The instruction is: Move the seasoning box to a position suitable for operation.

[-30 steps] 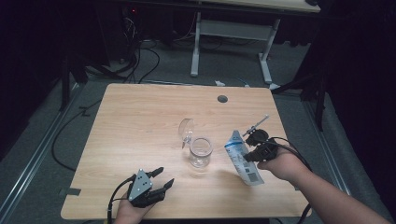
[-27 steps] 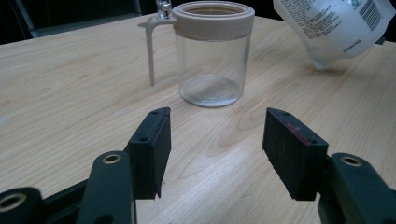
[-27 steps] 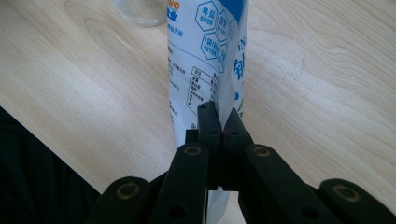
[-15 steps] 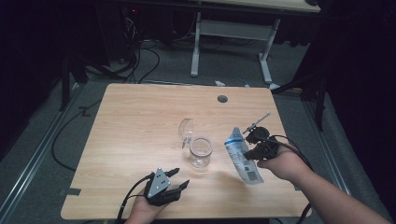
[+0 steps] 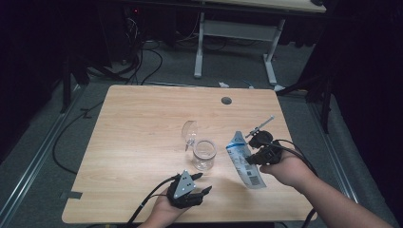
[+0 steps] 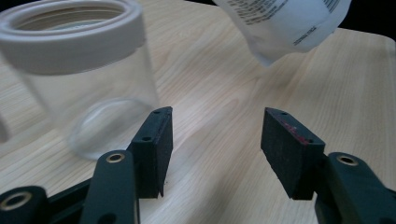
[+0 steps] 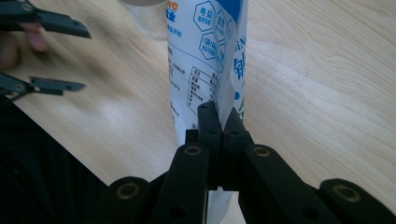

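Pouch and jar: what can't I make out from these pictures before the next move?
- pouch top: cut off by the upper edge in the left gripper view and the right gripper view; open or sealed, cannot tell.
- pouch print: too small in the high view.
- jar contents: clear glass, small in the high view; blurred in the left gripper view.
- right gripper finger pads: hidden by the pouch film.

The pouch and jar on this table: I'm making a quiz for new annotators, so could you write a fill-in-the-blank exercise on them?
1. The right claw is shut on the white and blue ____.
2. The left claw is ____, with nothing between its pads.
3. The clear jar stands upright on the ____ table.
4. The jar's lid, hinged open, is made of clear ____.

Missing words: pouch; open; wooden; plastic
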`<state>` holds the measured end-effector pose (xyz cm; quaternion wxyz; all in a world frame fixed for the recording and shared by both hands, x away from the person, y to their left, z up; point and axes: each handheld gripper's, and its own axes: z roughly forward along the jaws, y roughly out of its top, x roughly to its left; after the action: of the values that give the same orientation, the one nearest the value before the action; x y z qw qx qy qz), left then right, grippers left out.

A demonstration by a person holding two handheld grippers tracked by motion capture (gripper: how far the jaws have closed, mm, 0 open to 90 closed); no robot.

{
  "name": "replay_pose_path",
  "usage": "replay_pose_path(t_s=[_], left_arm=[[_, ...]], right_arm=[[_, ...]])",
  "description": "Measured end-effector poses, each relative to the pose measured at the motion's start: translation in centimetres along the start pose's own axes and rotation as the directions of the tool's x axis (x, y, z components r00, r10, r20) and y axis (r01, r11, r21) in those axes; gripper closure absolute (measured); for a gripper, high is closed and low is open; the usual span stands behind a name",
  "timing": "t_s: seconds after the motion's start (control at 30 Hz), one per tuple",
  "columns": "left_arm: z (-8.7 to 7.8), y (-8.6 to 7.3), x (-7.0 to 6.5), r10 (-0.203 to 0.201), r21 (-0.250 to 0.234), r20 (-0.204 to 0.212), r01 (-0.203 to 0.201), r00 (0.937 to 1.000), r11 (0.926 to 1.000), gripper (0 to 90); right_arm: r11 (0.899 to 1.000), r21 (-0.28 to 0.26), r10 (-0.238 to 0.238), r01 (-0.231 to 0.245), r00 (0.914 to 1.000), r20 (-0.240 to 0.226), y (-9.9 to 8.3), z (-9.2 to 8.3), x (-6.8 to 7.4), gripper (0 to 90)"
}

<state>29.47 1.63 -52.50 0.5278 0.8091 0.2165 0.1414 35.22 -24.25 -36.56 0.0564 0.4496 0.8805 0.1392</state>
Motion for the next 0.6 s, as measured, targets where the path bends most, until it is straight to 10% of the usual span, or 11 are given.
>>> replay_pose_path(t_s=[0.6], left_arm=[[3.3,1.5,-2.7,0.030,-0.023,0.068,-0.029,0.9972,0.9993,34.6]], right_arm=[[1.000,0.007,-0.020,0.021,0.9997,-0.016,0.7,-1.2,2.2,90.0]])
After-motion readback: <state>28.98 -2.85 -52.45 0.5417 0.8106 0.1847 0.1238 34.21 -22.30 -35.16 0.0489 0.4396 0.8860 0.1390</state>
